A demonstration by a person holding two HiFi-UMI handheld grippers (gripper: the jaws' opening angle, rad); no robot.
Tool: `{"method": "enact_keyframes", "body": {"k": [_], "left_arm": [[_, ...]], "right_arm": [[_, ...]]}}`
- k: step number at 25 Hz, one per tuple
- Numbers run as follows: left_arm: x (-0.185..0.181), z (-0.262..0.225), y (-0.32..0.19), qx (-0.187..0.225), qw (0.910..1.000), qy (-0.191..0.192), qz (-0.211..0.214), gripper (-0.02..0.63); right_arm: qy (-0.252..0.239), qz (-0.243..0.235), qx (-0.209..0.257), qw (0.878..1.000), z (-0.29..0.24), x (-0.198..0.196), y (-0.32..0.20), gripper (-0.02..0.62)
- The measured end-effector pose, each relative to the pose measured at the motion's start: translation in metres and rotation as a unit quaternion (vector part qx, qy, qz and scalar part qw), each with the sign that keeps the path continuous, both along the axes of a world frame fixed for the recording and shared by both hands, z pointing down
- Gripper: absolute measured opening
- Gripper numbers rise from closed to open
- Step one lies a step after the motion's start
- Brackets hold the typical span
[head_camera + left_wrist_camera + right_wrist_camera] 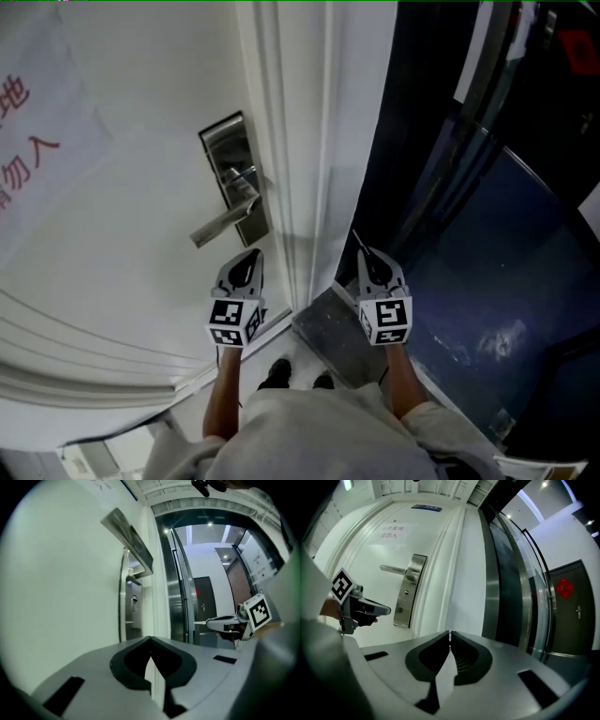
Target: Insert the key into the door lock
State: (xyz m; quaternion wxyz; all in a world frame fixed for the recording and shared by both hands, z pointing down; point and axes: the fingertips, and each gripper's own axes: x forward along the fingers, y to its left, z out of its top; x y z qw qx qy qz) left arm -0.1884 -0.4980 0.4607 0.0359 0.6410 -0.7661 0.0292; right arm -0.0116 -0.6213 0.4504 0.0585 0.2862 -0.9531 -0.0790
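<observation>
Head view shows the white door (122, 234) taking up the left of the scene, its edge standing beside a dark opening on the right. The steel lock plate (234, 178) is mounted near that edge, with the lever handle (220, 223) projecting from it.

The left gripper (249, 257) is held just below the handle and close to the door face. Its jaws are pressed together, and nothing is seen between them in the left gripper view. The right gripper (366, 255) is held beside the door's edge, apart from the lock plate. Its jaws are closed on a thin sliver that is judged to be the key (357, 239). Only a narrow blade is seen at the tips, so its shape cannot be made out.

The keyhole (406, 592) is seen as a small round spot on the plate below the handle, and nothing is in it. The task is therefore judged to be at an early stage. The key is gripped, but it has not yet been brought to the lock. It is still to be carried across to the plate, lined up with the keyhole and pushed in.
</observation>
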Motion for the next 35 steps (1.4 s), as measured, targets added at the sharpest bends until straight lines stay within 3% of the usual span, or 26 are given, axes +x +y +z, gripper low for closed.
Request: {"method": "enact_keyframes", "body": {"k": [10,18,26,31,35], "left_arm": [[-0.050,-0.009,0.089,0.003,0.9903,-0.015,-0.138,0.017],[-0.070,-0.013,0.146,0.006,0.9775,-0.021,-0.210,0.017],[-0.074,-0.018,0.152,0.013,0.9761,-0.025,-0.215,0.017],[-0.073,-0.017,0.147,0.015,0.9784,-0.023,-0.205,0.017],[-0.073,-0.019,0.142,0.018,0.9795,-0.024,-0.199,0.017]], "right_arm": [[-0.016,-0.131,0.015,0.991,-0.014,-0.082,0.043,0.029],[-0.030,-0.202,0.023,0.979,-0.025,-0.128,0.082,0.029],[-0.028,-0.223,0.063,0.972,-0.046,-0.146,0.097,0.029],[-0.002,-0.223,0.134,0.965,-0.059,-0.149,0.100,0.029],[0.032,-0.225,0.203,0.952,-0.066,-0.153,0.103,0.029]]}}
